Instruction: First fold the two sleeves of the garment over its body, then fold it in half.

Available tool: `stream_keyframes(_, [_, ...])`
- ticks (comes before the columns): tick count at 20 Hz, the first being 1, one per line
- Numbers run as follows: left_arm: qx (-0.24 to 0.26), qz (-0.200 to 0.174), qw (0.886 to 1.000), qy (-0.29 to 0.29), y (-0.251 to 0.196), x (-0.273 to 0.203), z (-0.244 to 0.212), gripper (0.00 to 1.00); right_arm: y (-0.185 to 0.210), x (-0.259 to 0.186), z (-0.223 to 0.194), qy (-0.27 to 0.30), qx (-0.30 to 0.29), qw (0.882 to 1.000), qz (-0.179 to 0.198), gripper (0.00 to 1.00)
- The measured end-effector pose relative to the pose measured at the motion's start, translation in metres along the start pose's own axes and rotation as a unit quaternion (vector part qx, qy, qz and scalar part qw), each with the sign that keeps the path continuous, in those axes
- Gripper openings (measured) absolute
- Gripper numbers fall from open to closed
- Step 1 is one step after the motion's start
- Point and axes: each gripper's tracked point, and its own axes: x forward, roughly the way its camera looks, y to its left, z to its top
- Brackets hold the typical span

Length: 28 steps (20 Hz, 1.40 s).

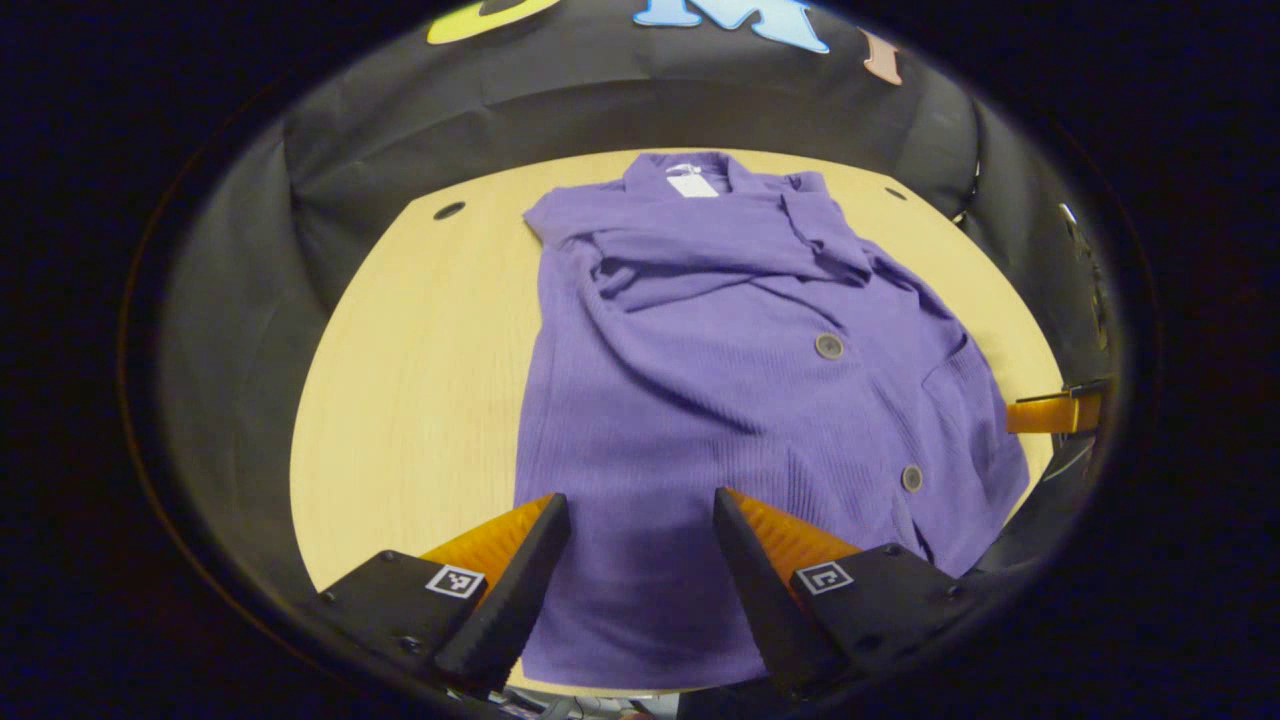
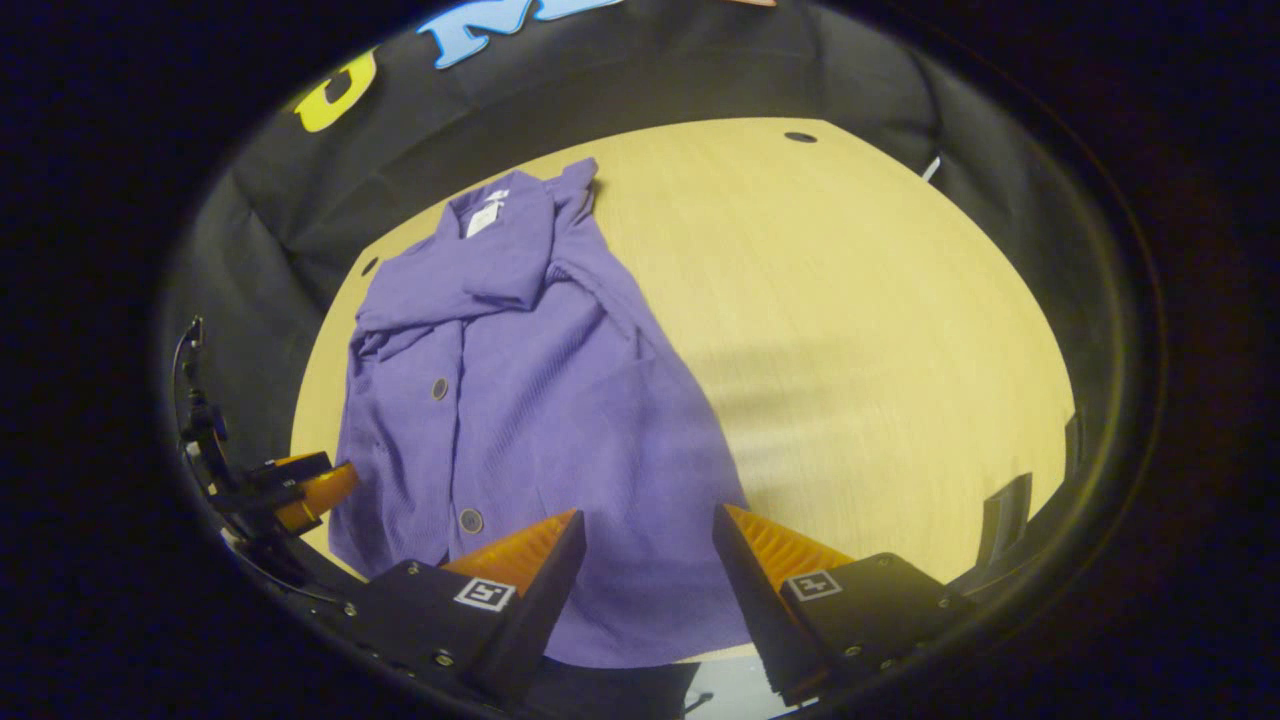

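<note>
A purple cardigan [image 1: 720, 380] lies flat on the desk [image 1: 420, 380], collar toward the booth wall at 12 o'clock and hem at the near edge at 6 o'clock. Both sleeves [image 1: 700, 260] are folded across the chest, lying crumpled just below the collar. A white label [image 1: 692, 184] shows inside the neck, and two buttons [image 1: 828, 346] sit along the front placket.

In the left gripper view, the left gripper [image 1: 640, 570] is at 6 o'clock over the hem, fingers spread wide apart with purple fabric visible between them; nothing is pinched, and whether the tips touch the cloth cannot be told. The right gripper [image 1: 1050, 412] shows at 3 o'clock, just beside the cardigan's edge.

In the right gripper view, the right gripper [image 2: 645, 575] is also at 6 o'clock with its fingers wide apart above the hem corner, gripping nothing. The cardigan [image 2: 520, 400] stretches from there toward 11 o'clock, with bare desk [image 2: 880, 330] from 1 to 4 o'clock. The left gripper [image 2: 310, 490] appears at 8 o'clock next to the garment's far side.
</note>
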Motion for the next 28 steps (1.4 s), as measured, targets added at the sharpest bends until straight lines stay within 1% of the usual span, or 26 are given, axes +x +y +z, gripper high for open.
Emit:
stream_keyframes(5, [-0.017,0.008,0.999,0.037,0.005,-0.008,-0.040,0.97,0.010,0.012,-0.023,0.050,-0.018,0.999,0.001,0.82])
stream_keyframes(6, [-0.018,0.010,0.999,0.046,0.006,-0.007,-0.047,0.97,0.011,0.014,-0.029,0.060,-0.019,0.998,-0.001,0.76])
stream_keyframes(7, [-0.018,0.014,0.998,0.054,0.008,-0.007,-0.053,0.98,0.007,0.016,-0.028,0.062,-0.025,0.998,-0.012,0.83])
stream_keyframes(8, [-0.021,0.015,0.998,0.060,0.009,-0.007,-0.057,0.98,0.007,0.016,-0.028,0.062,-0.031,0.997,-0.016,0.83])
stream_keyframes(10, [-0.028,0.014,0.997,0.065,0.008,-0.006,-0.055,0.98,0.005,0.017,-0.032,0.079,-0.039,0.996,-0.024,0.81])
stream_keyframes(13, [-0.035,0.009,0.996,0.084,0.006,-0.005,-0.055,0.96,0.004,0.017,-0.037,0.107,-0.058,0.992,-0.031,0.84])
stream_keyframes(14, [-0.036,0.007,0.995,0.092,0.005,-0.005,-0.056,0.94,0.003,0.017,-0.037,0.115,-0.063,0.991,-0.036,0.84])
stream_keyframes(18, [-0.039,0.006,0.993,0.111,0.005,-0.002,-0.055,0.94,0.002,0.022,-0.035,0.138,-0.076,0.984,-0.081,0.85])
stream_keyframes(20, [-0.043,0.007,0.993,0.114,0.005,-0.002,-0.055,0.94,0.007,0.025,-0.030,0.134,-0.095,0.982,-0.089,0.85])
stream_keyframes(21, [-0.040,0.008,0.993,0.114,0.006,-0.001,-0.053,0.94,0.009,0.027,-0.026,0.128,-0.098,0.983,-0.089,0.83])
stream_keyframes(22, [-0.034,0.005,0.993,0.114,0.006,-0.003,-0.053,0.98,0.008,0.025,-0.027,0.138,-0.098,0.981,-0.089,0.80])
stream_keyframes(23, [-0.026,0.000,0.994,0.110,0.006,-0.003,-0.050,0.94,0.006,0.026,-0.025,0.139,-0.098,0.981,-0.089,0.77])
stream_keyframes(24, [-0.019,-0.002,0.995,0.103,0.005,-0.001,-0.048,0.84,0.005,0.024,-0.027,0.146,-0.096,0.981,-0.087,0.76])
stream_keyframes(25, [-0.014,-0.004,0.995,0.098,0.003,0.000,-0.045,0.80,0.003,0.023,-0.025,0.148,-0.097,0.980,-0.085,0.75])
stream_keyframes(26, [-0.010,-0.006,0.996,0.093,0.002,0.002,-0.042,0.69,0.002,0.024,-0.025,0.154,-0.093,0.980,-0.083,0.75])
stream_keyframes(27, [-0.010,-0.006,0.996,0.090,0.000,0.003,-0.039,0.63,0.002,0.025,-0.024,0.158,-0.092,0.980,-0.081,0.70])
stream_keyframes(28, [-0.012,-0.006,0.996,0.086,-0.001,0.006,-0.035,0.54,0.002,0.024,-0.025,0.162,-0.091,0.979,-0.081,0.69])
